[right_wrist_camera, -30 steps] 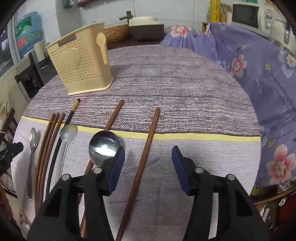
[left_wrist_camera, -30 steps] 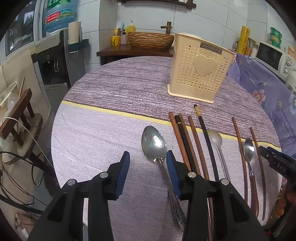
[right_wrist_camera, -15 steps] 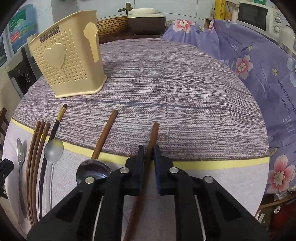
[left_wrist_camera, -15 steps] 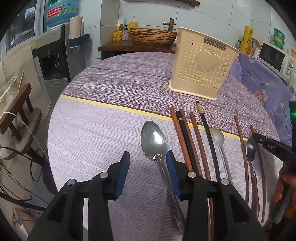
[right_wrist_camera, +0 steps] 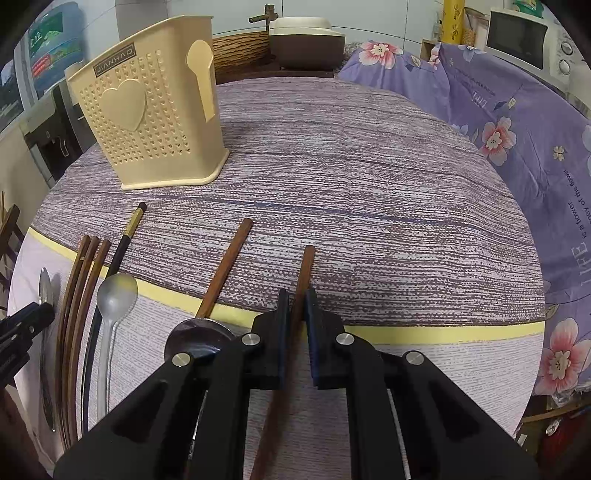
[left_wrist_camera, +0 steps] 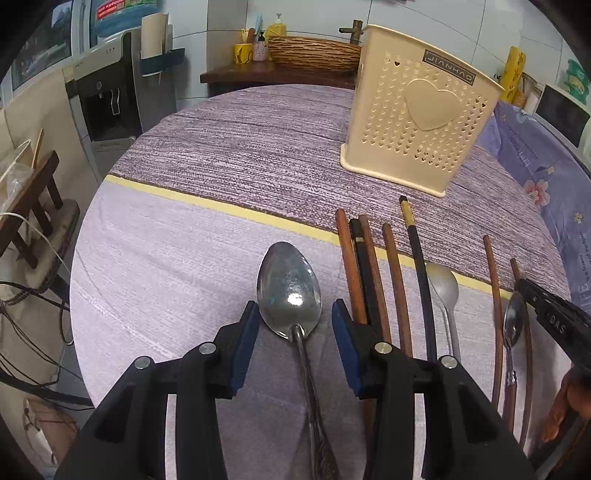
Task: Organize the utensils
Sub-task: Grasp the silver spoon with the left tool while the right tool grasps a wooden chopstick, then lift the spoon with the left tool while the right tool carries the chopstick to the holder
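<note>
Right gripper (right_wrist_camera: pixel 294 306) clamped on rightmost brown wooden chopstick (right_wrist_camera: pixel 304 269) may let it pivot; left gripper (left_wrist_camera: pixel 291 325) fingers apart astride large steel spoon (left_wrist_camera: pixel 290 291)

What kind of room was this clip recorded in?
Most likely a home kitchen or dining corner: a round clothed table with chopsticks and spoons beside a utensil holder, a microwave at the side, a water dispenser and tiled walls behind.

Both wrist views look steeply down, close over the table (left_wrist_camera: pixel 184 258), sharing the cream holder (right_wrist_camera: pixel 155 122).
</note>
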A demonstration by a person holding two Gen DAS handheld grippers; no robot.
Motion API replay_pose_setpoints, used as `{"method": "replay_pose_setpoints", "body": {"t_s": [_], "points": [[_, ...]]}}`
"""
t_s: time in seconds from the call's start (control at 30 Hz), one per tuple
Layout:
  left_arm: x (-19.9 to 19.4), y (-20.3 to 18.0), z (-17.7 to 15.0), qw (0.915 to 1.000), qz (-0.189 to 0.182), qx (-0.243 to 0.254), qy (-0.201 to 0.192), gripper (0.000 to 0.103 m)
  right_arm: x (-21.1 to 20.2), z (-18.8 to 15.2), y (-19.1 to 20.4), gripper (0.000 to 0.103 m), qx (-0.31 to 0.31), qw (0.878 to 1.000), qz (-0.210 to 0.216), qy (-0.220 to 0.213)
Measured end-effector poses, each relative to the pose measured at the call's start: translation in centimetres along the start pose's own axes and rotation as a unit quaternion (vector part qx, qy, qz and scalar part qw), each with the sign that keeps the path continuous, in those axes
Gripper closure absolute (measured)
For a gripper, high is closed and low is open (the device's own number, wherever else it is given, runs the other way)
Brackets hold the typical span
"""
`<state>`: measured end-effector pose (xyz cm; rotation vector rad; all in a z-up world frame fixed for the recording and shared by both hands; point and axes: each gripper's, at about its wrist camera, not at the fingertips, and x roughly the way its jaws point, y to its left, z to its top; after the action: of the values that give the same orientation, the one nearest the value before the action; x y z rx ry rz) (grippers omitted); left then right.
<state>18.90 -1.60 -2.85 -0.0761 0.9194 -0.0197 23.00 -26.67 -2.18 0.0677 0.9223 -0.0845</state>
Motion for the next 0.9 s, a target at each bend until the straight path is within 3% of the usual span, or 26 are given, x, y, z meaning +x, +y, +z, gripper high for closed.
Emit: {"method": "replay_pose_setpoints", "body": {"t_s": [0.37, 0.57, 0.73, 0.9], "points": [[1.2, -1.5, 1.2, 0.9986, 0.036, 0.038, 0.003, 0.062, 0.1, 0.2, 0.2, 0.093, -0.002, 1.000, 0.003, 0.003], [1.2, -1.8, 1.6, 0.9982, 0.034, 0.049, -0.006, 0.065, 0.2, 0.4, 0.2, 0.093, 0.002, 1.000, 0.008, 0.004], [0.2, -1.5, 2.2, 0.9981, 0.023, 0.050, -0.029, 0.065, 0.0, 0.7, -0.5, 0.094, 0.020, 0.999, 0.036, -0.003], [-2.2, -1.2, 3.7, 0.9971, -0.012, 0.043, -0.062, 0.065, -2.4, 1.8, -1.1, 0.095, 0.030, 0.997, 0.058, -0.039]]}}
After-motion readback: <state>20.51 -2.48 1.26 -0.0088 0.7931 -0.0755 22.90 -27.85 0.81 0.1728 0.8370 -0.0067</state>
